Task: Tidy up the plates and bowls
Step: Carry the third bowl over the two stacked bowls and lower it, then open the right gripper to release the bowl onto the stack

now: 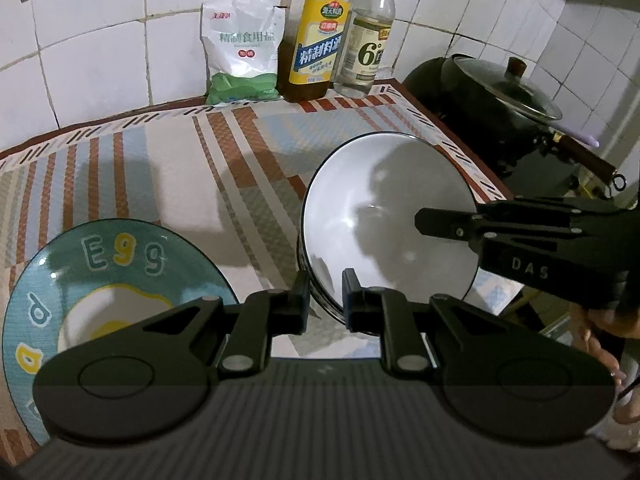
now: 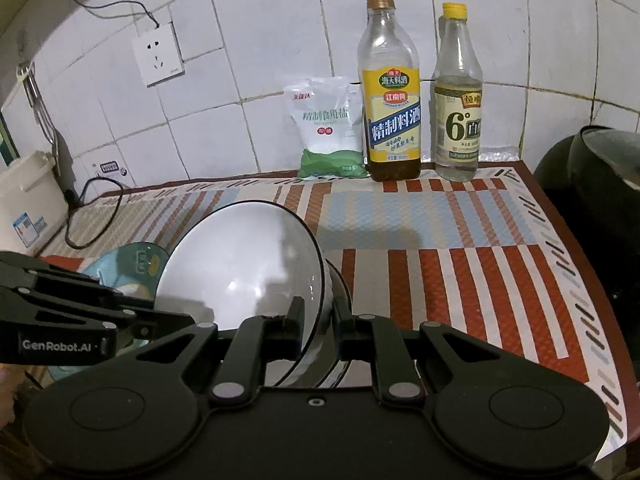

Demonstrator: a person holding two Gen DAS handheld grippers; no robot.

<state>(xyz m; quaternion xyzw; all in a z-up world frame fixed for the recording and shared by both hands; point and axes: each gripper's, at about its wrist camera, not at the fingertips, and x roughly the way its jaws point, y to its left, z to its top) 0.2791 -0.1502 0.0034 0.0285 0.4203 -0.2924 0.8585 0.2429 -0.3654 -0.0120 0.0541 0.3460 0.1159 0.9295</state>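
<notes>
- White-glazed and dark-rimmed, the bowl (image 1: pixel 384 216) is tipped up on edge, its hollow facing the left gripper (image 1: pixel 326 300) and turned away from the back wall; in the right wrist view the same bowl (image 2: pixel 240 268) rises just ahead of the right gripper (image 2: pixel 318 320), leaning off to that gripper's left.
- Each pair of tongs straddles the bowl's rim: the left gripper's fingers stand one outside and one inside the near lower edge, closed in on it, and the right gripper's fingers sit the same way on the opposite edge, so both appear clamped on the bowl and sharing its weight.
- A second dark rim shows just behind the white one in both views, so a further bowl may be nested beneath; the pictures do not settle this.
- To the left gripper's left and slightly nearer lies the blue egg-patterned plate (image 1: pixel 100 292), flat on the striped mat (image 1: pixel 180 168), well clear of the tilted bowl.
- Judged from this, the coming move turns on that sideways offset: the bowl must travel leftward from both tongs and level out before it can rest on the plate, with the left gripper the nearer one.
- Farther out, beyond both tongs, a salt bag (image 2: pixel 330 128) and two bottles (image 2: pixel 394 92) stand against the tiled wall, and a lidded black pot (image 1: pixel 500 96) sits off the mat's right edge.
</notes>
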